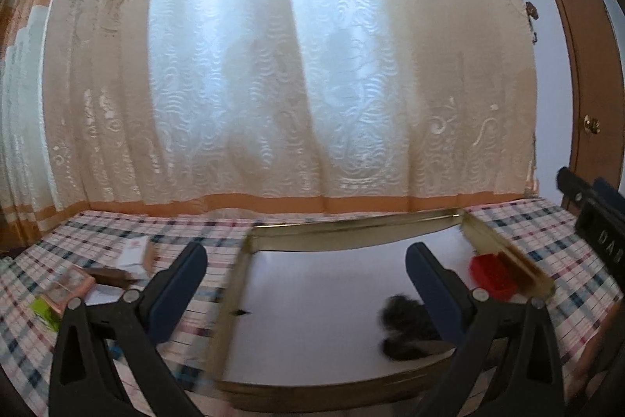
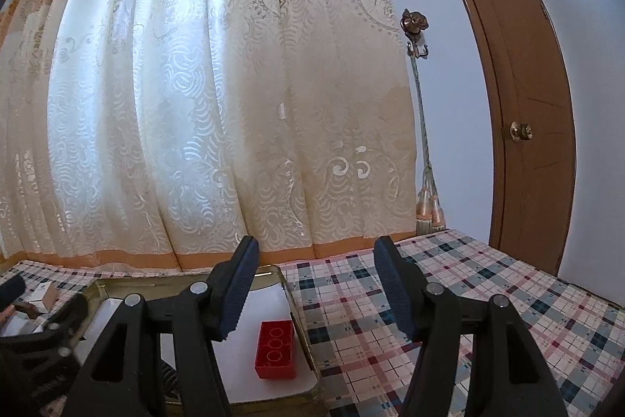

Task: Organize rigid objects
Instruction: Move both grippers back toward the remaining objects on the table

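A gold-rimmed tray (image 1: pixel 351 233) with a white floor lies on the checked tablecloth. Inside it, a red studded brick (image 1: pixel 490 274) rests against the right wall, and a black fuzzy object (image 1: pixel 402 323) lies near the front. My left gripper (image 1: pixel 306 260) hovers open over the tray's near left part, nothing between its blue pads. In the right wrist view my right gripper (image 2: pixel 318 284) is open and empty above the tray's right rim (image 2: pixel 302 335). The red brick (image 2: pixel 275 348) sits just below its left finger.
Left of the tray lie a small white box (image 1: pixel 134 253), a brown block (image 1: pixel 113 276), a clear case (image 1: pixel 66 288) and something green (image 1: pixel 45 311). A patterned curtain (image 1: pixel 293 65) hangs along the table's far edge. A brown door (image 2: pixel 523 127) stands at the right.
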